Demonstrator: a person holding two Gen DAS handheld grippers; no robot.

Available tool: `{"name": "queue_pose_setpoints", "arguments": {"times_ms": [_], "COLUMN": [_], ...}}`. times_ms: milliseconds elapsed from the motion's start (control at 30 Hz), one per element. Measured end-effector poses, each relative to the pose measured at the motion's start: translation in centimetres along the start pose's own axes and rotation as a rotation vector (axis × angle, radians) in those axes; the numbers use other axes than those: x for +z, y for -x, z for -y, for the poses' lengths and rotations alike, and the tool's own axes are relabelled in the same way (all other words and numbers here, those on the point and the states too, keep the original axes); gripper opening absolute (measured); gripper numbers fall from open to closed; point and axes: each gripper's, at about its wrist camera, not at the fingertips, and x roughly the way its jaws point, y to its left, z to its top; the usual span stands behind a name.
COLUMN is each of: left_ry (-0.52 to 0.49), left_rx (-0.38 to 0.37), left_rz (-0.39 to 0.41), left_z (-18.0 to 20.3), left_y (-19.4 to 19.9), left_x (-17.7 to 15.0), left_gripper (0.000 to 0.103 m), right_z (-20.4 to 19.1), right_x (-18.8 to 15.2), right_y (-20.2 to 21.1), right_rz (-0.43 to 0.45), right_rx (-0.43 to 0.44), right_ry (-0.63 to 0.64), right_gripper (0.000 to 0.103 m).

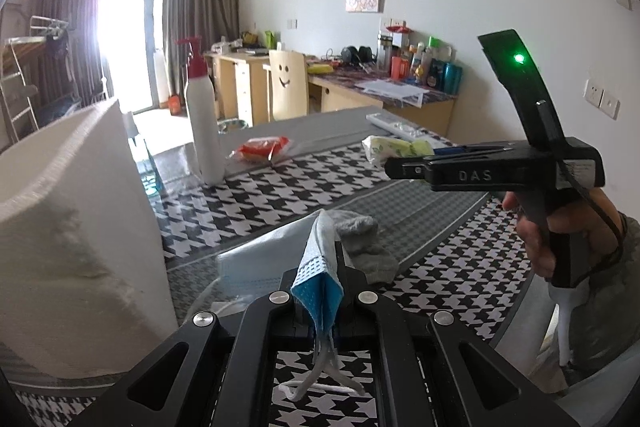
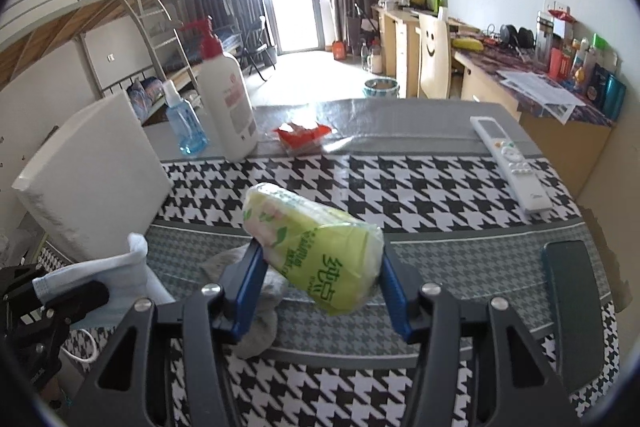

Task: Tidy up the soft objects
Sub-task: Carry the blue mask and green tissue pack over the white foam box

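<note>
My left gripper (image 1: 320, 291) is shut on a blue and white face mask (image 1: 318, 267); its ear loops hang down below the jaws. The mask also shows in the right wrist view (image 2: 96, 271). My right gripper (image 2: 320, 279) is shut on a green and yellow tissue pack (image 2: 312, 243) and holds it above the table. In the left wrist view the right gripper (image 1: 400, 169) is at the right with the pack (image 1: 396, 149) at its tips. A grey sock (image 1: 366, 247) lies on the houndstooth tablecloth beyond the mask, and under the pack in the right wrist view (image 2: 256, 311).
A white box (image 1: 76, 227) stands at the left. A white pump bottle (image 2: 228, 95), a blue spray bottle (image 2: 184, 123), a red packet (image 2: 302, 135) and a white remote (image 2: 508, 159) sit further back on the table. A dark pad (image 2: 572, 307) lies at the right.
</note>
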Motion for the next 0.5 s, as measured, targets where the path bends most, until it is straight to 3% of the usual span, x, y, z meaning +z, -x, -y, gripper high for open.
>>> {"name": "queue_pose_setpoints", "arguments": {"times_ms": [500], "left_ry": [-0.039], "left_rx": [0.063], "left_rz": [0.077], "left_z": [1.0], "left_y": [2.7], "left_x": [0.7], "left_gripper": [0.005], "right_z": [-1.5], "right_x": [-0.6], "right_y": [4.6], "right_rz": [0.107], "right_rx": [0.021], "right_ry": [0.031], "right_gripper": [0.059]}}
